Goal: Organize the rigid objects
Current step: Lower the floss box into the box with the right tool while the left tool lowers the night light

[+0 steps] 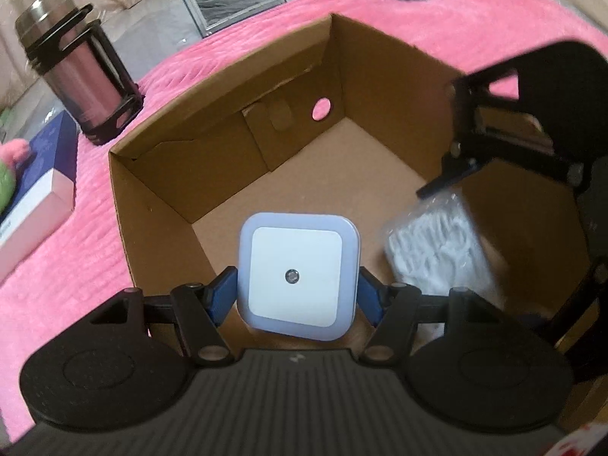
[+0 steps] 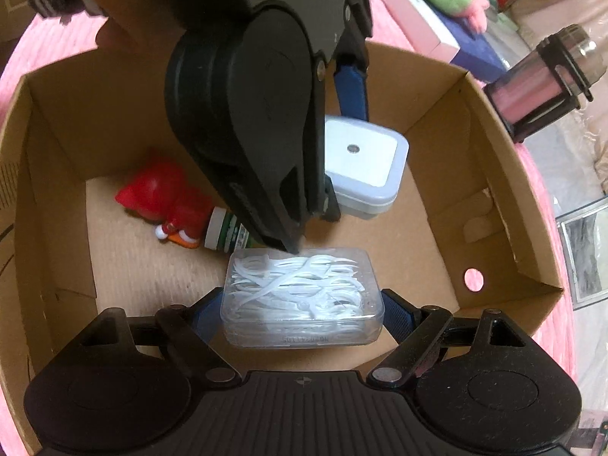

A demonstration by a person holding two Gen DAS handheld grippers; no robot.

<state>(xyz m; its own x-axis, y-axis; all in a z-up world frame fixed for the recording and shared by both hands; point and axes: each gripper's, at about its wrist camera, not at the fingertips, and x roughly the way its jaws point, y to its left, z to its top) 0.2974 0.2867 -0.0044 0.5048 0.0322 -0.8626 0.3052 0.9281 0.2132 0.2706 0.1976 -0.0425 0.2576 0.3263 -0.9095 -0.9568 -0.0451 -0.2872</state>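
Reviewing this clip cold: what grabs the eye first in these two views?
Both grippers hang over an open cardboard box on a pink cover. The left gripper clamps a white square night light; the right gripper clamps a clear case of floss picks. On the box floor lies a red toy figure.

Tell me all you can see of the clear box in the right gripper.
The clear box is a rounded rectangular case of transparent plastic, closed, full of white floss picks. Mirrored print runs along its near edge. It is held flat between the blue fingers of the right gripper, inside the cardboard box; whether it rests on the floor is unclear.
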